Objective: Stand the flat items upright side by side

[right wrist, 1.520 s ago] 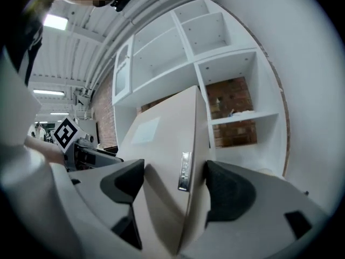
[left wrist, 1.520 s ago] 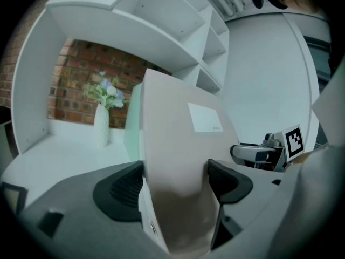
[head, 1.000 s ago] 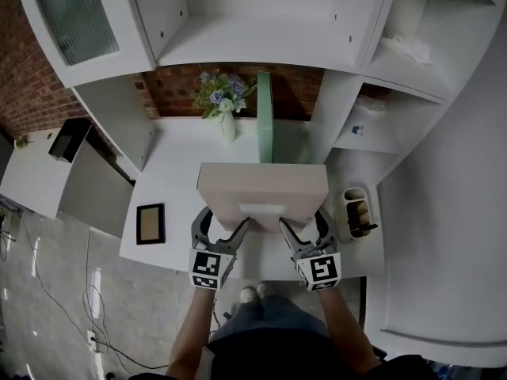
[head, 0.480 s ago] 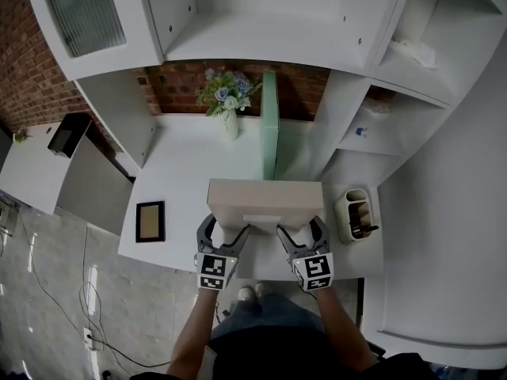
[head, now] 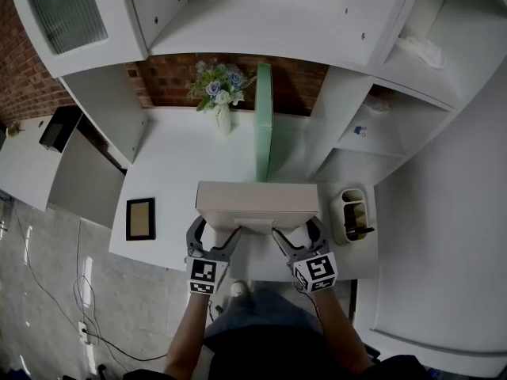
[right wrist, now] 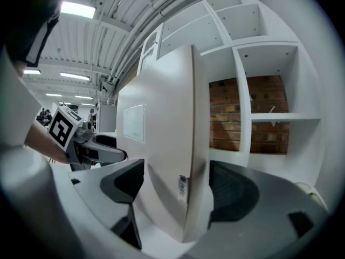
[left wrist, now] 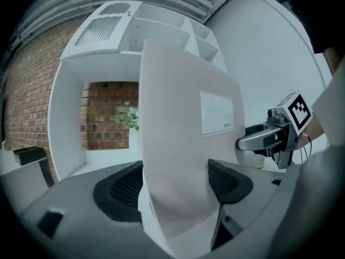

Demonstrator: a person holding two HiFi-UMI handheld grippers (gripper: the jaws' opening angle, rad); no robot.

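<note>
- Two flat items are in sight: a pale beige box (head: 257, 200) and a mint-green panel (head: 264, 121).
- Two claws are in sight, and both are on the beige box.
- There is one each of the other things on the white counter (head: 182, 165): a vase of flowers (head: 218, 93), a small framed picture (head: 140, 218) and a cream caddy (head: 352, 212).
- The beige box is thin, wide and matte, with a white rectangular label on the broad face turned toward the person. A small printed sticker sits on its narrow right edge.
- It stands upright and crosswise over the near part of the counter, in front of the green panel. Whether its bottom edge rests on the counter cannot be told.
- The green panel stands on edge further back, running away from the person, just right of the vase.
- The left claw (left wrist: 178, 185) has its jaws spread wide, with the pads pressed on both faces of the box at its lower left corner.
- The right claw (right wrist: 178, 190) has its jaws equally wide and clamps the lower right corner.
- The picture lies flat at the counter's left edge, and the caddy stands at its right edge.
</note>
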